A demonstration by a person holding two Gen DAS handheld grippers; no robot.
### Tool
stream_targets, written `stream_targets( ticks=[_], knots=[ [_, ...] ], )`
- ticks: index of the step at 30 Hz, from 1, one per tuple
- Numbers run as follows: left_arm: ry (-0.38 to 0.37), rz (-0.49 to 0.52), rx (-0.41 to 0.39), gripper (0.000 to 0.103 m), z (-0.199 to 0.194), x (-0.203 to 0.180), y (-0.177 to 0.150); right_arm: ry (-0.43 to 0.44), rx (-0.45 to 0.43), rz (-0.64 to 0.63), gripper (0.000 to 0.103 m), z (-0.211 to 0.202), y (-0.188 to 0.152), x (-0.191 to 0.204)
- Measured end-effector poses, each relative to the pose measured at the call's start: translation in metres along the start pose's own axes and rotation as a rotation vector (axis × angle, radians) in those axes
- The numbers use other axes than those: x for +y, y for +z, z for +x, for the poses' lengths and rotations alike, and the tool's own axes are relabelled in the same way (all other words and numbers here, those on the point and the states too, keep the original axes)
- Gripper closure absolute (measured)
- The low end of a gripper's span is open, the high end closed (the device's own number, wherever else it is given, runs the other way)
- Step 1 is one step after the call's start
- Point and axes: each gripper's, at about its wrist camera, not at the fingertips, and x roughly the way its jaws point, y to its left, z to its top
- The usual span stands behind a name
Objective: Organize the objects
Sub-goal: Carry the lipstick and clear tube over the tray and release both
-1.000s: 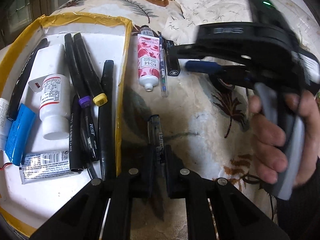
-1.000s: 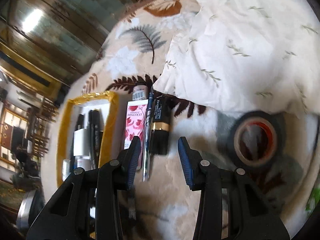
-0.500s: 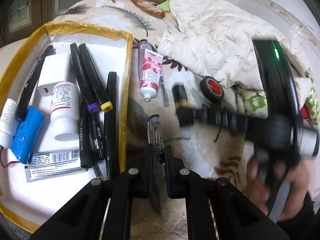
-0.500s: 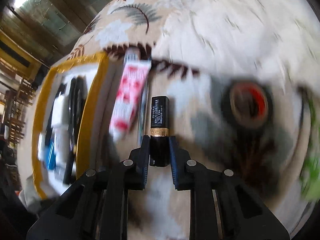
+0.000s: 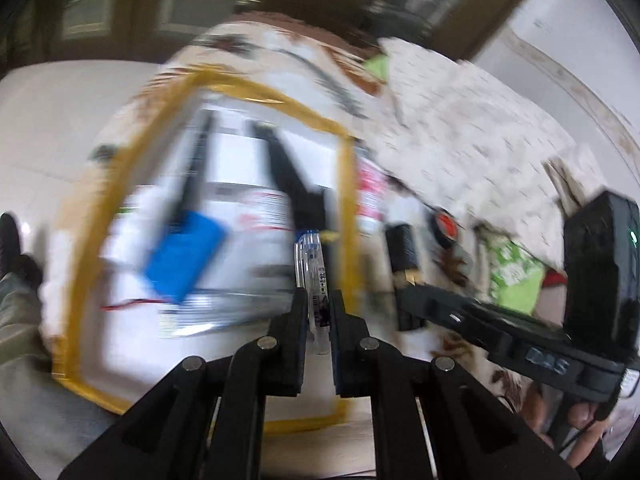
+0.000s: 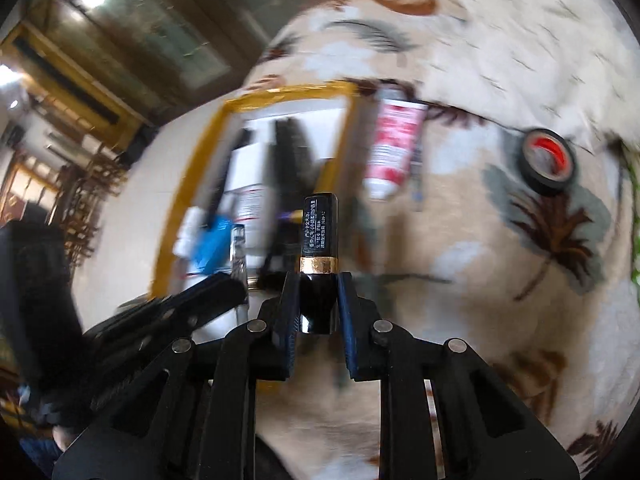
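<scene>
Between the fingers of the left claw [image 5: 319,304] sits a clear pen [image 5: 314,276], clamped near its lower end, with the rest of it pointing forward away from the claw. Beyond and to the left of this claw lies the yellow-edged tray [image 5: 346,208], holding a blue pack [image 5: 184,260], black markers [image 5: 294,184] and a white bottle [image 5: 256,216]; all of these are blurred. To the right of the left claw, the right claw [image 5: 404,280] is visible, closed on a black lipstick tube [image 5: 405,250].

From the right wrist view, the right claw [image 6: 318,296] grips the black lipstick tube [image 6: 319,236] just below its gold band, and the tube stands forward between the fingers. Ahead and left of it is the tray [image 6: 344,136]. Ahead and slightly right, a pink tube [image 6: 394,148] lies on the patterned bed cover [image 6: 500,280], just beside the tray edge. Far to the right lies a roll of black tape [image 6: 546,162].
</scene>
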Motion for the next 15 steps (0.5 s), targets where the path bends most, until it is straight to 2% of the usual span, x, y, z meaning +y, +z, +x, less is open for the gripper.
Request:
stream_targets(
  ticks=[3, 6, 15],
  knots=[
    [0.060, -0.027, 0.015, 0.095, 0.000, 0.028, 0.003, 0.040, 0.029, -0.013, 0.085, 0.014, -0.004, 0.021],
    [0.055, -0.067, 0.072, 0.094, 0.010, 0.040, 0.004, 0.050, 0.070, -0.048, 0.085, 0.036, -0.012, 0.040],
    [0.086, -0.034, 0.130, 0.094, 0.018, 0.036, -0.001, 0.044, 0.152, -0.093, 0.085, 0.067, -0.032, 0.053]
  ],
)
